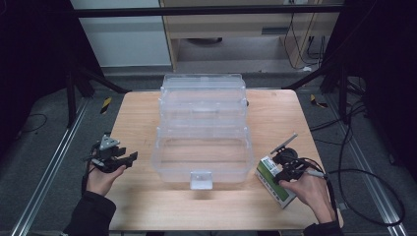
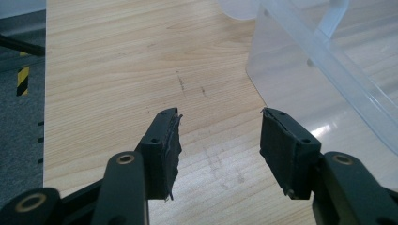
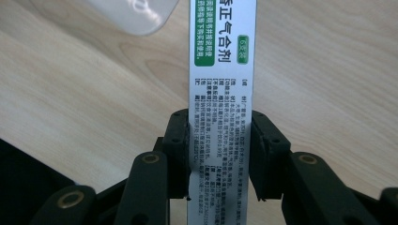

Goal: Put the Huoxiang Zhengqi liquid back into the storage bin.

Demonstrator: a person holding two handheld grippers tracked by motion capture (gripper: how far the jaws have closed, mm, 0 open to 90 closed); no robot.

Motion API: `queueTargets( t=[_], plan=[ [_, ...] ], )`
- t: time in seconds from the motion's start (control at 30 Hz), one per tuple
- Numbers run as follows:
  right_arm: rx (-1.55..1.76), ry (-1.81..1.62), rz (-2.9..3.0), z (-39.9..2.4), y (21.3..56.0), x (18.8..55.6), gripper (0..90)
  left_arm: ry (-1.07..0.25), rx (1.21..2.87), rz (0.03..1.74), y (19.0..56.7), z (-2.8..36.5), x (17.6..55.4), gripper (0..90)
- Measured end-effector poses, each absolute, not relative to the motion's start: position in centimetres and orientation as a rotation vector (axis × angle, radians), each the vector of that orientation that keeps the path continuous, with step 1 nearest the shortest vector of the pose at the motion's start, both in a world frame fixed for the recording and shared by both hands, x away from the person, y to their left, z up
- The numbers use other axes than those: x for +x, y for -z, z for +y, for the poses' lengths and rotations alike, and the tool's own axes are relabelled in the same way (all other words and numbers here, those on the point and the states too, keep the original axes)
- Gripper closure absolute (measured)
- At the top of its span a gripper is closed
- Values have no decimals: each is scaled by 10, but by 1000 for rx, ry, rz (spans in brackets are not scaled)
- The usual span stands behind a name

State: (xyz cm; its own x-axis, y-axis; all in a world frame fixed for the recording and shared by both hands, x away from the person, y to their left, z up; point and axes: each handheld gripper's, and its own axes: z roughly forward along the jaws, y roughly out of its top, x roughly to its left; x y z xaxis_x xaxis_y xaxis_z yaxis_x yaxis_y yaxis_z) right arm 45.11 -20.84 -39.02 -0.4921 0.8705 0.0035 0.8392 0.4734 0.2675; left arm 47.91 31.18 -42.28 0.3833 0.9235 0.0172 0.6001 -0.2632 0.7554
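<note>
White-and-green printed box, clear bin, pale woodgrain table.

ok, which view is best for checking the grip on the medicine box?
The right gripper view: the medicine box stands between the right gripper's jaws, both pads against its sides, print readable. The high view shows the box small by the clear plastic toolbox, partly under the hand.

grey carpeted floor around a light wooden tabletop, black stand legs either side, pale wooden cabinet behind, dim light.
</note>
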Motion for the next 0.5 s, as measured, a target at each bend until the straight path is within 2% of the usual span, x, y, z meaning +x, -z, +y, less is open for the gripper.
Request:
queueTargets(
  t=[0.5],
  plan=[
    [1515,-614,2332,-220,351,453,639,-617,1973,1312,423,312,480,470]
  ],
)
